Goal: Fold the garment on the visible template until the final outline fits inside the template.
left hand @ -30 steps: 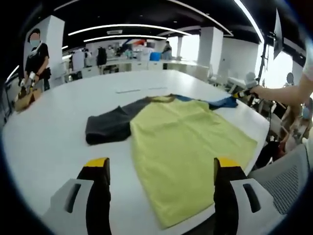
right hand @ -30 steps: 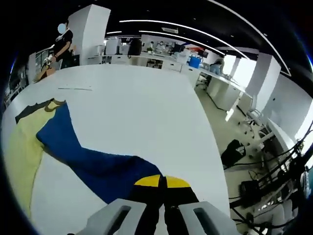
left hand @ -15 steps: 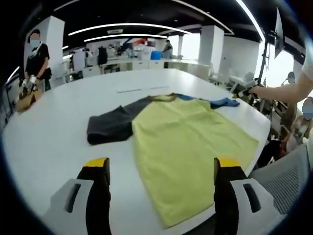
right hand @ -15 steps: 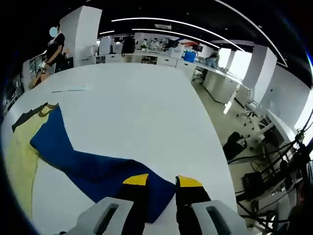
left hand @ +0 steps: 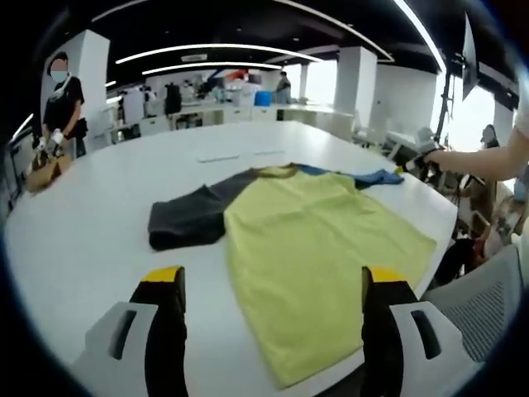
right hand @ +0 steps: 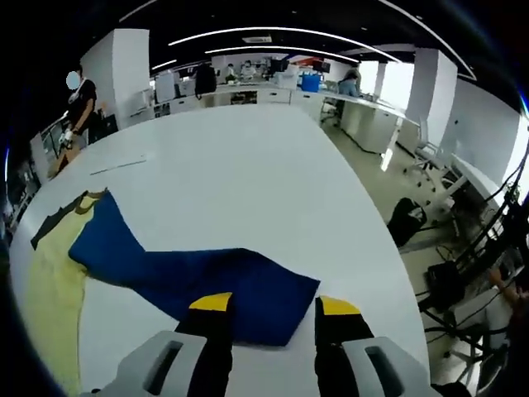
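A shirt with a yellow-green body (left hand: 314,248), a dark grey sleeve (left hand: 192,219) and a blue sleeve (left hand: 376,176) lies flat on the white table (left hand: 74,231). My left gripper (left hand: 274,285) hangs open above its near hem, nothing between the jaws. In the right gripper view the blue sleeve (right hand: 190,277) lies spread on the table, and the yellow body (right hand: 50,289) sits at the left edge. My right gripper (right hand: 274,308) stands open just over the sleeve's cuff end, holding nothing. A person's arm (left hand: 488,157) reaches in from the right toward the blue sleeve.
Thin strips (left hand: 219,154) lie on the table beyond the shirt. A person (left hand: 59,99) stands at the far left corner. The table's edge (right hand: 388,273) drops off to the right, with chairs and cables on the floor (right hand: 413,223). Desks and pillars stand behind.
My right gripper has opened and let go of the blue sleeve, which now lies flat on the table; that camera pulled back slightly. The left gripper has stayed put.
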